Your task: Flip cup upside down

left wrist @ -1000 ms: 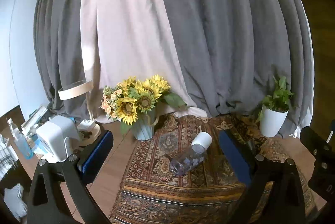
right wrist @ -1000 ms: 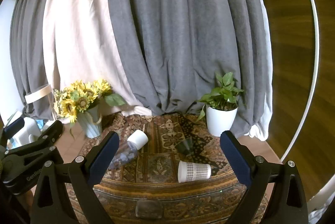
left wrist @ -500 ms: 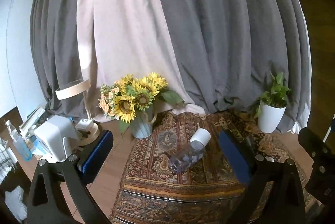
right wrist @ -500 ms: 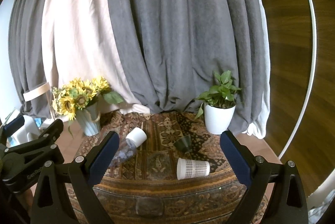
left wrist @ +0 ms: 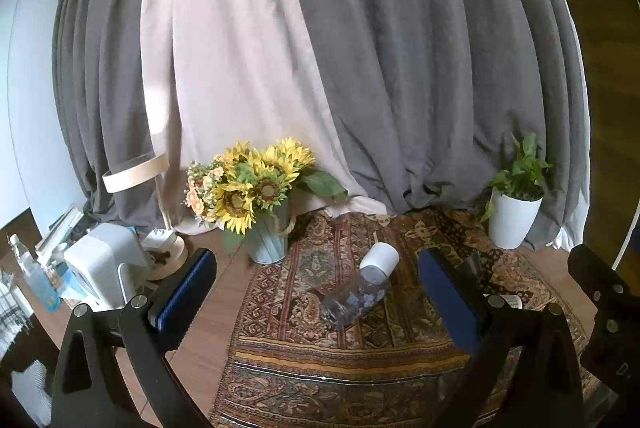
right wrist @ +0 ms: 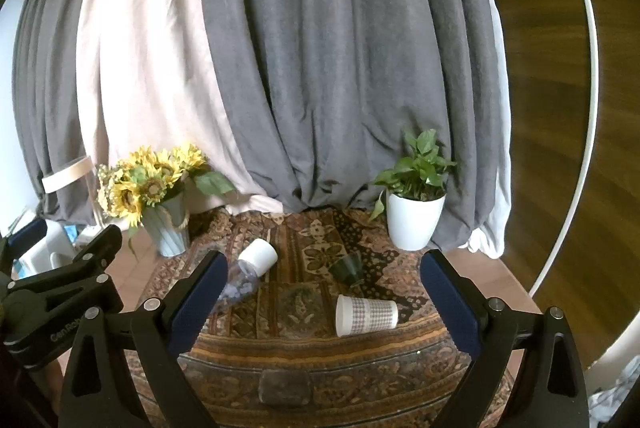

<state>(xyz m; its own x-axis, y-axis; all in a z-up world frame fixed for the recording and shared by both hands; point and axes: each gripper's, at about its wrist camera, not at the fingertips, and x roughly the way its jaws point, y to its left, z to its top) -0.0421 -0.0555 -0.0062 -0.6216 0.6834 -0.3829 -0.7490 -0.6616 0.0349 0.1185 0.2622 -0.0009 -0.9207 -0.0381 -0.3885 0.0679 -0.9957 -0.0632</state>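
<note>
A white paper cup point(right wrist: 366, 314) with a grey check pattern lies on its side on the patterned rug point(right wrist: 316, 356), its mouth to the left. My right gripper point(right wrist: 320, 302) is open and empty, above and in front of the cup, which lies between its fingers in this view. My left gripper point(left wrist: 316, 302) is open and empty, further left. In the left wrist view the cup is mostly hidden behind the right finger point(left wrist: 452, 302). A small dark green cup point(right wrist: 347, 267) sits just behind the paper cup.
A clear bottle with a white cap point(right wrist: 250, 274) lies on the rug, left of the cups. A sunflower vase point(left wrist: 266, 232) stands at the back left, a white potted plant point(right wrist: 414, 222) at the back right. Clutter and a white appliance point(left wrist: 102, 264) stand left. Curtains hang behind.
Both grippers have drawn back and risen slightly, so the rug objects sit a little lower and farther. The cup and bottle have not moved. Both grippers stay open.
</note>
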